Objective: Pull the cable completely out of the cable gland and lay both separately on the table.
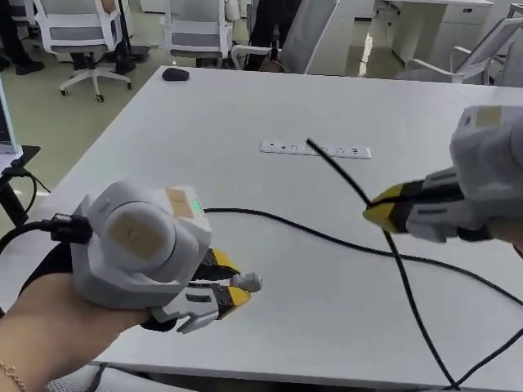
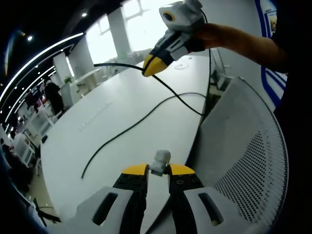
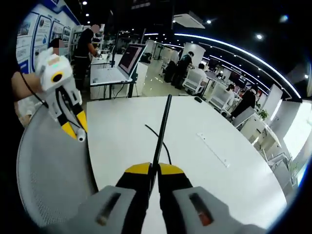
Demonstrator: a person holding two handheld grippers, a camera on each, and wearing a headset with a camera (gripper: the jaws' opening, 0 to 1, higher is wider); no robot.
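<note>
My left gripper [image 1: 233,287] is shut on the small grey cable gland [image 1: 248,282], low over the table's near edge; its own view has the gland [image 2: 160,161] pinched between yellow-tipped fingers [image 2: 135,170]. At the right, my right gripper [image 1: 374,210] is shut on the black cable [image 1: 339,174], held above the table. The cable's free end [image 1: 309,142] sticks up and away, apart from the gland. In the right gripper view the cable [image 3: 162,127] rises straight from the closed jaws, with the left gripper [image 3: 77,132] and gland at the left. The right gripper [image 2: 153,66] also crosses the left gripper view.
A white power strip [image 1: 315,149] lies mid-table. A second black cable [image 1: 327,238] runs across the white table [image 1: 204,122]. A black mouse [image 1: 175,74] sits at the far edge. A grey mesh chair [image 2: 243,146] stands by the near edge; office chairs [image 1: 78,33] beyond.
</note>
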